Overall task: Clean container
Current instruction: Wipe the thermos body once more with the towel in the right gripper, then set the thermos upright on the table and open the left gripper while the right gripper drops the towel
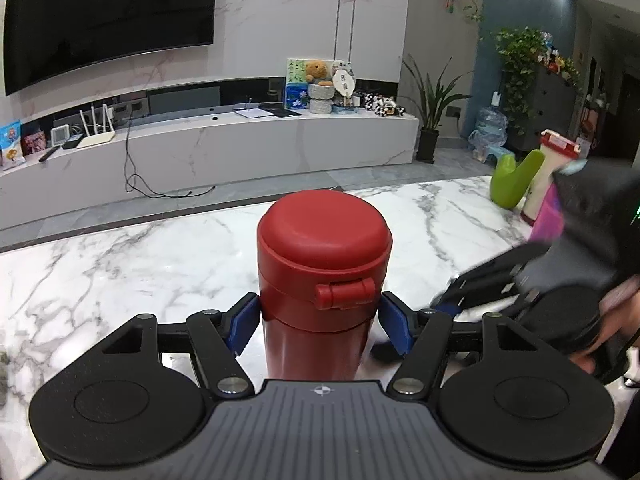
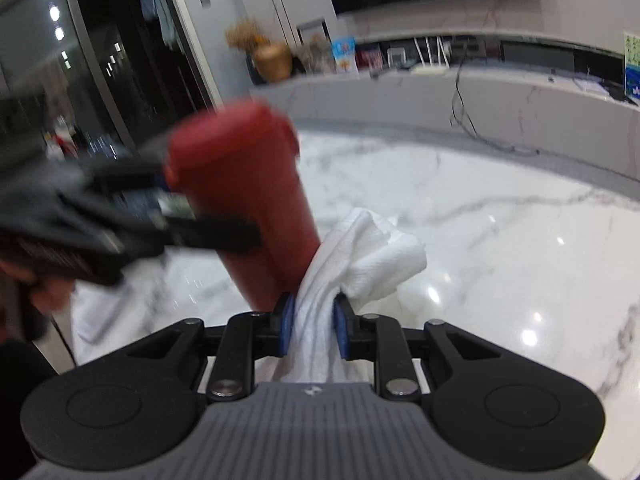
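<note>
A red lidded flask [image 1: 323, 280] stands upright on the white marble table [image 1: 140, 264]. My left gripper [image 1: 319, 320] is shut on its body just below the lid, blue pads on both sides. In the right wrist view the flask [image 2: 244, 196] looks tilted and blurred, with the left gripper [image 2: 168, 216] gripping it from the left. My right gripper [image 2: 314, 330] is shut on a white cloth [image 2: 360, 256], which rests against the flask's lower right side. The right gripper also shows in the left wrist view [image 1: 452, 304], low beside the flask.
A green curved object [image 1: 516, 180] and a white bottle with a red cap [image 1: 550, 176] stand at the table's far right, with something pink [image 1: 548, 220] beside them. A TV console [image 1: 240, 140] lies beyond the far table edge.
</note>
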